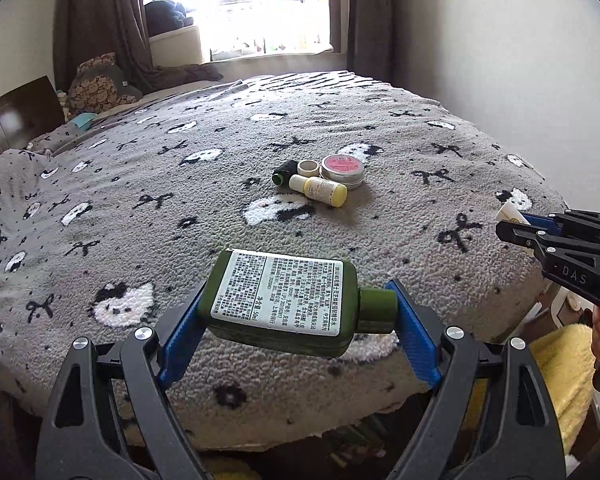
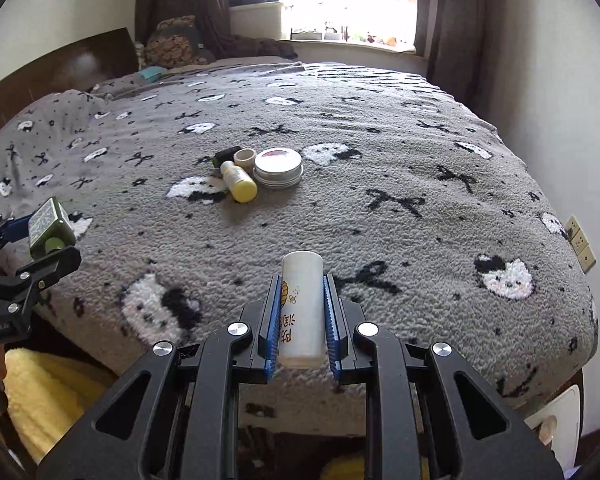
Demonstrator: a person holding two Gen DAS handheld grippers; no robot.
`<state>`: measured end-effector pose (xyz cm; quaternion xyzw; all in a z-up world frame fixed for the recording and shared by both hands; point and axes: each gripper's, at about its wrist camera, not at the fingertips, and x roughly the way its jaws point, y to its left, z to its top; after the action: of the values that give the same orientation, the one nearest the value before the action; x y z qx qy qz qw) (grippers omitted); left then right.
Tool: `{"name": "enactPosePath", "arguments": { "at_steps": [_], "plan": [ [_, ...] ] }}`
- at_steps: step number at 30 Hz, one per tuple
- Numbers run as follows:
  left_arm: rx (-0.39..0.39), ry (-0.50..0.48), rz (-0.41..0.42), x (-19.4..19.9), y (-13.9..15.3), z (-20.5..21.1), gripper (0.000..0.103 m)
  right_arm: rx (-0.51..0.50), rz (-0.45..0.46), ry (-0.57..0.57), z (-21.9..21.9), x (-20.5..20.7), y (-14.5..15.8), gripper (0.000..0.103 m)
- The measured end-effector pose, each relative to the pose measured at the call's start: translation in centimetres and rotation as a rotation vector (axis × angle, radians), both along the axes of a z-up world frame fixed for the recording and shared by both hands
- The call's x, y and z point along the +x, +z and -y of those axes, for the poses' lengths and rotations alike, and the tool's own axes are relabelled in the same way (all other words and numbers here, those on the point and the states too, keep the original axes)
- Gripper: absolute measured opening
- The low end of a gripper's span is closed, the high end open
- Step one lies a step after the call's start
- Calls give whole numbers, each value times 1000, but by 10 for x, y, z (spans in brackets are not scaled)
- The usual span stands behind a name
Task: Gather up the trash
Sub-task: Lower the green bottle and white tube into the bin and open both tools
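Left wrist view has the left gripper (image 1: 300, 312) low in the frame, its blue pads spread wide yet closed endwise on a flat dark-green plastic bottle with a white printed label (image 1: 284, 300), one pad on the base and the other on the green cap, the bottle lifted clear of the grey fleece blanket with cat faces and bows (image 1: 400, 128). At the right edge the right gripper (image 1: 516, 222) holds a pale tube end.

Right wrist view, lower centre: the right gripper (image 2: 301, 320) is nearly closed, its pads squeezing the sides of a slim white cylindrical tube with a bee drawing and printed characters (image 2: 302, 308). The green bottle (image 2: 50, 228) shows at the left edge in the other claw.

More trash remains on the bed, centre of both frames: a small yellow-capped cream bottle (image 1: 320, 190), a round silver tin with a pink lid label (image 1: 342, 170), a small beige open ring-shaped cap (image 1: 308, 167) and a small dark-green vial (image 1: 282, 174), all close together.

Risks, as I judge them: the endwise hold on the bottle rests on a round cap, so a tilt or jolt could let it pivot and drop. The smooth tube could slide out lengthwise if pointed downward. No bin is clearly visible, so a blind release may miss
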<state>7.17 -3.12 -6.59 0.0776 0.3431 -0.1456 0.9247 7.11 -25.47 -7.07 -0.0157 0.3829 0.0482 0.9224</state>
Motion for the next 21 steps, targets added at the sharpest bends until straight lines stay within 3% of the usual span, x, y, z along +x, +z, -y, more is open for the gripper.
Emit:
{"name": "enactPosePath", "arguments": {
  "at_steps": [10, 14, 21],
  "plan": [
    [14, 10, -18, -63, -20, -7, 82, 18, -10, 71, -22, -68, -11, 21],
    [15, 11, -62, -80, -41, -8, 82, 28, -85, 89, -30, -87, -36, 21],
    [32, -8, -217, -92, -102, -4, 82, 41, -249, 99, -39, -103, -91, 21]
  ]
}}
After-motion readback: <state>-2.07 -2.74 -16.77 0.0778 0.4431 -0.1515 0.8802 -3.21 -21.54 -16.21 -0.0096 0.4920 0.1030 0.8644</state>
